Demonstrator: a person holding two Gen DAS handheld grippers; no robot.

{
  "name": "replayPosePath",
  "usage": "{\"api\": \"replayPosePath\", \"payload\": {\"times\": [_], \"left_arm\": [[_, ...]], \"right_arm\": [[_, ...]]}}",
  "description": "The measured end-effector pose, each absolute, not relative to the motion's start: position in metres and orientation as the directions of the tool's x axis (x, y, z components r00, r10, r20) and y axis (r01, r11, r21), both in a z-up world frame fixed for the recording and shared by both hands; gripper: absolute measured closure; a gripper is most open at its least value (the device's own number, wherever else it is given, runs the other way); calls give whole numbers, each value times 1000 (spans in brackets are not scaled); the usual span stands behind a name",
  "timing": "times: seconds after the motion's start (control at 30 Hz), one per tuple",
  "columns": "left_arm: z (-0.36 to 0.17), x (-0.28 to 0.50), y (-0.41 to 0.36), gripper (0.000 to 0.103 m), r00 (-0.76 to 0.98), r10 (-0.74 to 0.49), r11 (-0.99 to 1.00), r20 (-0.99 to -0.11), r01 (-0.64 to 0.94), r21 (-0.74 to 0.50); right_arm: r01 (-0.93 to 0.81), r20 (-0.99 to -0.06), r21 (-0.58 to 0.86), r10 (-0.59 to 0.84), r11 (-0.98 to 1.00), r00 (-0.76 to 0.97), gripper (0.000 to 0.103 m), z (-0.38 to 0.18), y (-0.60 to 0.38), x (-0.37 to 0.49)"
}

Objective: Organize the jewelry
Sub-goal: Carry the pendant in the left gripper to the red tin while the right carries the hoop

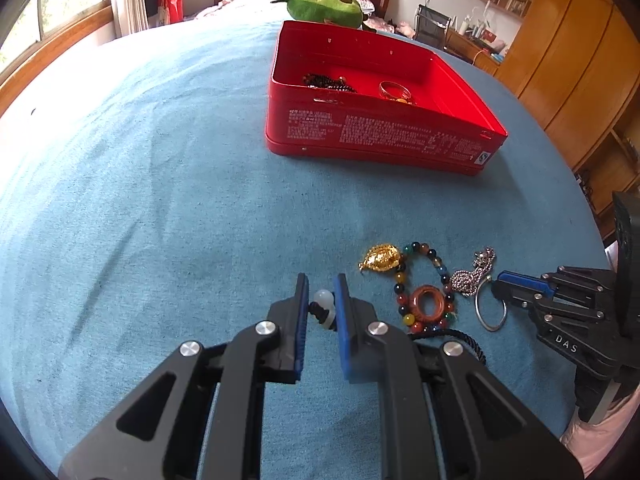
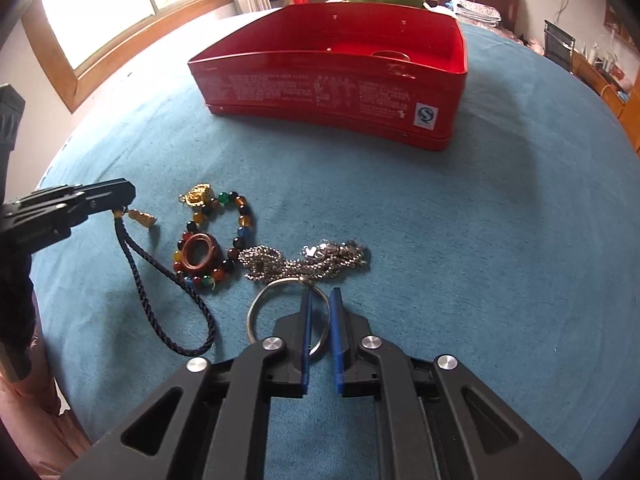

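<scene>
My left gripper [image 1: 321, 280] is shut on a pale pendant [image 1: 324, 300] and the knot of its dark braided cord [image 2: 160, 272], which trails over the blue bedspread. To its right lie a gold leaf charm [image 1: 380, 258], a coloured bead bracelet [image 1: 400, 280], a copper ring [image 1: 430, 302], a silver ball chain [image 2: 304, 262] and a thin silver ring [image 2: 250, 316]. My right gripper [image 2: 320, 294] stands over the silver ring, its jaws slightly apart. The ring's right arc runs between the pads without being pressed. The red tin [image 1: 380, 140] beyond holds dark beads [image 1: 328, 82] and a gold bangle [image 1: 396, 92].
A green plush toy [image 1: 324, 4] lies behind the tin near the headboard. The blue bedspread [image 1: 160, 200] spreads wide to the left. A window is at the far left, and wooden cabinets [image 1: 580, 60] and a desk at the right. A pink sleeve shows at the lower edge.
</scene>
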State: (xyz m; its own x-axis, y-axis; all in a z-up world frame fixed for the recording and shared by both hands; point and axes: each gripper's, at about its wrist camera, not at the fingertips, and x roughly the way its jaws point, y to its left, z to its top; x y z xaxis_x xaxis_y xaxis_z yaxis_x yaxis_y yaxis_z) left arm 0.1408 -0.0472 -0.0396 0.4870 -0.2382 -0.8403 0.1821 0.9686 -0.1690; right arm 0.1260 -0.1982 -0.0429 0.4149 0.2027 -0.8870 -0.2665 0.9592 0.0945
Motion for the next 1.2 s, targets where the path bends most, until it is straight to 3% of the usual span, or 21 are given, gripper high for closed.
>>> {"api": "replayPosePath", "payload": {"times": [0.17,0.63,0.9,1.03,1.2], "left_arm": [[-40,143,-47,91,485,-245,967,-840,185,-175],[-41,144,-45,91,477,-266,962,-838,193,-195],[-42,144,-46,91,474,-272,960,-837,197,-200],[-42,144,-46,91,475,-273,959,-837,197,-201],[-42,144,-46,91,476,-282,957,-833,203,-208]], "right_arm": [[-296,-897,37,162,954,410,89,-43,-185,129],[-322,-918,27,151,946,367,89,-43,-173,98],[-316,-911,30,156,948,381,84,-47,-173,114],[-335,-908,-6,134,942,396,98,-46,-169,110],[-315,-890,23,163,949,426,98,-37,-179,101]]}}
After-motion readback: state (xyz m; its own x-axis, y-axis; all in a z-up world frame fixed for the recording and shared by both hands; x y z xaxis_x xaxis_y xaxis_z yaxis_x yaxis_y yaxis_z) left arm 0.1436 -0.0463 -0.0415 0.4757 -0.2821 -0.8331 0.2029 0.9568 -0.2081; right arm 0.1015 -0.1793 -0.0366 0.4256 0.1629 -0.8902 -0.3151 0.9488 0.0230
